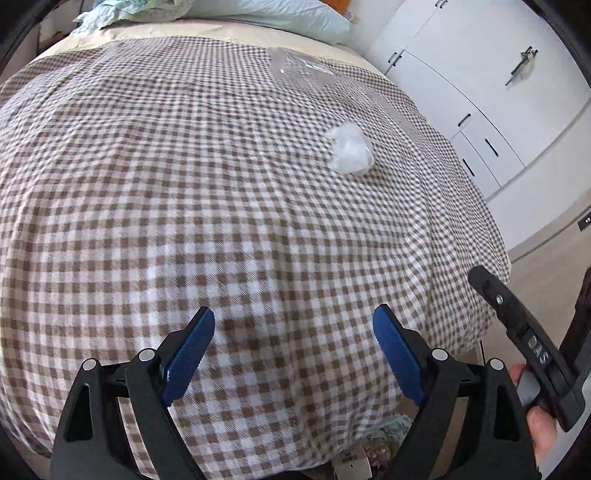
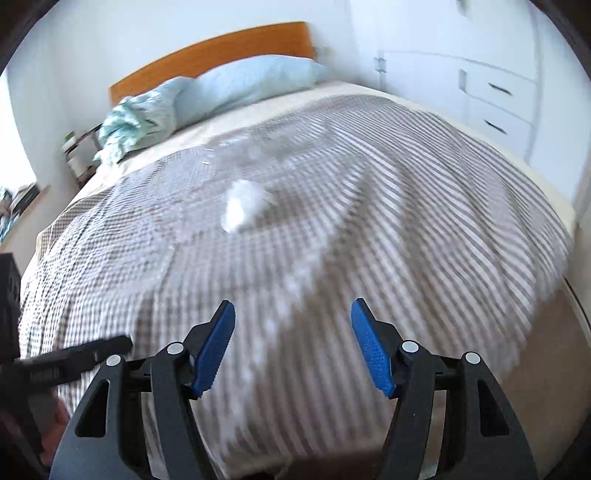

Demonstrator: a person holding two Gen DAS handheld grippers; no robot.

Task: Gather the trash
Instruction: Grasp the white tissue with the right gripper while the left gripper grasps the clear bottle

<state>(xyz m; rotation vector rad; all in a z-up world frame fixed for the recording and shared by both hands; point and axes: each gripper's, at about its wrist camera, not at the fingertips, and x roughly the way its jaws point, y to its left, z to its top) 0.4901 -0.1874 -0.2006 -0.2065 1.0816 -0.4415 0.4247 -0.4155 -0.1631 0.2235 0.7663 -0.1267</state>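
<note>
Over the bed, left wrist view: left gripper (image 1: 293,325) hangs above the brown-checked blanket (image 1: 184,184), blue pads spread wide, nothing between them.
Crumpled white wad (image 1: 350,152): lies on the blanket, up and right of the pads, well apart from them.
Clear plastic wrapper (image 1: 301,70): flat on the blanket beyond the wad, near the pale blue pillow (image 1: 273,14).
Right edge: a hand (image 1: 535,424) grips the other tool's black handle; white cabinet doors (image 1: 461,74) stand beyond the bed.

Right wrist view: blurred.
Right gripper (image 2: 293,321): pads parted, gap empty, above the blanket (image 2: 406,221).
Wad (image 2: 245,208): ahead and left of the pads, apart from them.
Wrapper (image 2: 236,147): faint, farther up the bed.
Backdrop: pillow (image 2: 251,81) against an orange-brown headboard (image 2: 221,51).
</note>
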